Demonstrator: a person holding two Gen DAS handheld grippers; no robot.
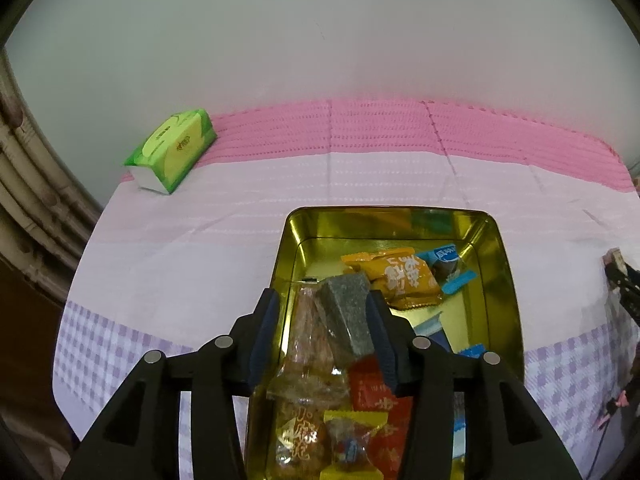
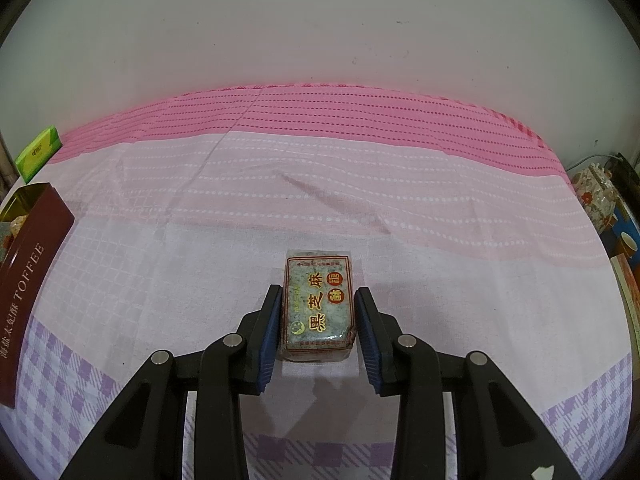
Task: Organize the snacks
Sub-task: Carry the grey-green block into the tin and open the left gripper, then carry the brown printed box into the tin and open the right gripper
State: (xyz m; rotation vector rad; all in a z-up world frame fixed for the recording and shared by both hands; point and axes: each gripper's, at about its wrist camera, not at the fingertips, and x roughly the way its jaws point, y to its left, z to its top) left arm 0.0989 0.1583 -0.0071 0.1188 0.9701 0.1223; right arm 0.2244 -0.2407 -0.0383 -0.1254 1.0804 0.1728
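Note:
A gold-lined tin stands on the cloth with several wrapped snacks in it, among them an orange packet and a blue-ended sweet. My left gripper hangs over the tin, open. A grey sesame block leans on its right finger, apart from the left pad, and rests on a clear packet. In the right wrist view my right gripper is shut on a second sesame block with a red and yellow label, which lies flat on the cloth. The tin's maroon wall shows at far left.
A green tissue pack lies at the table's back left corner, also in the right wrist view. The pink and lilac tablecloth meets a plain wall behind. Past the right table edge are a floral object and a cup.

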